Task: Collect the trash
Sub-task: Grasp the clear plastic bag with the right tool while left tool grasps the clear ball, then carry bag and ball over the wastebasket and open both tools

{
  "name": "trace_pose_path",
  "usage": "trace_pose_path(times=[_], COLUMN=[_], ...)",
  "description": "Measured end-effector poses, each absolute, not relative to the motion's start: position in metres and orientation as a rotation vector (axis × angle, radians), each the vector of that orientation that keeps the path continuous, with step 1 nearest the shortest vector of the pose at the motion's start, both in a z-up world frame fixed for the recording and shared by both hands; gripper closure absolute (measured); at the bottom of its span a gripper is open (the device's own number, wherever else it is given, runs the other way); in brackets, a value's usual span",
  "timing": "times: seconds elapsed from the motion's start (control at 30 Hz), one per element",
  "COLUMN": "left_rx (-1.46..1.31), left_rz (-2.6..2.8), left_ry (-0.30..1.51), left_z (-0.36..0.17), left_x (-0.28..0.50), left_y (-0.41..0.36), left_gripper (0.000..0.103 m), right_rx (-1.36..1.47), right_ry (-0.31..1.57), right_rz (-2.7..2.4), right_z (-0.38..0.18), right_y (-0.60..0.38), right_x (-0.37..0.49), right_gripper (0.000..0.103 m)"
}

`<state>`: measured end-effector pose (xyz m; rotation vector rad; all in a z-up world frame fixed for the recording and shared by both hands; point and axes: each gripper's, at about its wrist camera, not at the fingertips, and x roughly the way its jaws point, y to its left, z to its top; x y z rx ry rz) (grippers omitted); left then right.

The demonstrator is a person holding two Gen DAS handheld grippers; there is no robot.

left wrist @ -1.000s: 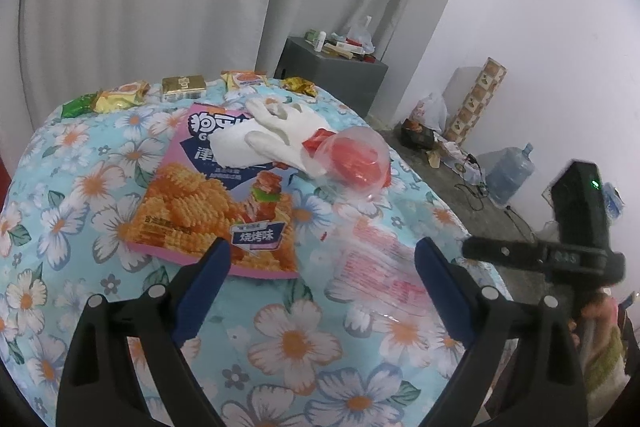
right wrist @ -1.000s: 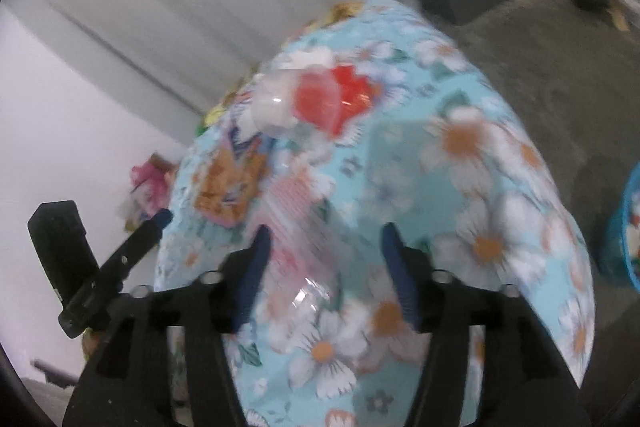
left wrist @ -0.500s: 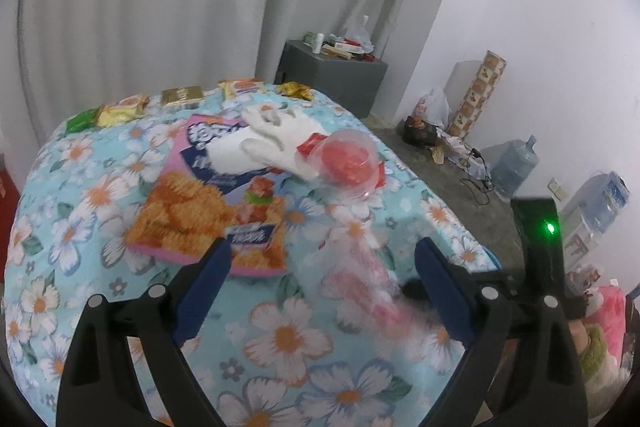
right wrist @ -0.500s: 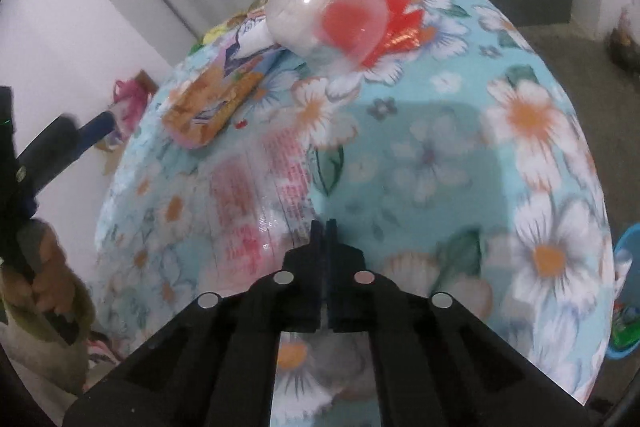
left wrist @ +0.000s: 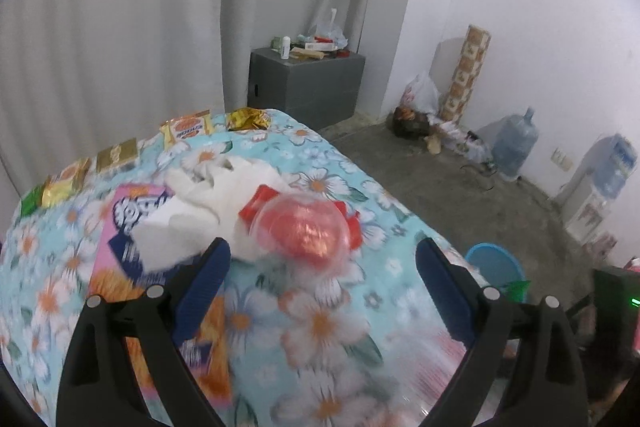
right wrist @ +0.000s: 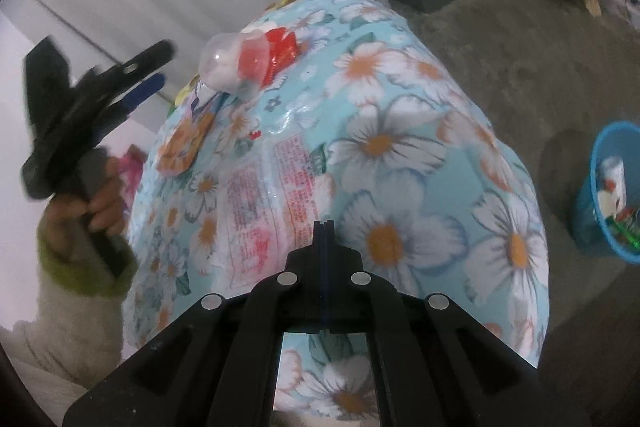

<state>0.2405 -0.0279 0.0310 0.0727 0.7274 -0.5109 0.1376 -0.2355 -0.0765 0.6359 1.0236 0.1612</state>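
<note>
Pinching the near edge of a clear printed wrapper (right wrist: 268, 203) on the floral-clothed table (right wrist: 400, 155), the right hand-held gripper (right wrist: 323, 227) is pressed together. The left hand-held gripper (left wrist: 320, 263) hangs spread above the table, near a clear dome lid (left wrist: 306, 231). A blue bin (right wrist: 608, 195) stands on the floor.

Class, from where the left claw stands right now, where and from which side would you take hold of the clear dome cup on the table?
Grip the clear dome cup across its rounded body, coming straight in from the near side. The open left claw already faces it there, while the white tissue and red wrapper crowd its far and left sides. The smooth dome may slip.
</note>
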Motion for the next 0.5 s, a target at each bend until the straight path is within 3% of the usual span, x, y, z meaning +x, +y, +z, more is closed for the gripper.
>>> trace_pose_path(times=[0.17,0.27,0.37,0.5], left_rx=[0.05,0.016,0.003,-0.042], left_rz=[-0.457,-0.456,-0.452,-0.459], left_ry=[0.792,0.831,0.843,0.841], left_z=[0.012,0.004,0.0,0.004], left_x=[0.281,0.295,0.295,0.289], left_y=[-0.039,-0.04,-0.041,-0.031], left_gripper=[0.012,0.021,0.038,0.041], right_rx=[0.659,0.667,0.673,0.68], right_ry=[1.023,1.021,1.019,1.016], right_rz=[0.16,0.16,0.16,0.162], right_z=[-0.077,-0.076,-0.075,-0.075], right_y=[-0.232,-0.233,-0.233,-0.235], right_x=[0.139,0.138,0.136,0.133], right_gripper=[0.103,0.103,0.103,0.103])
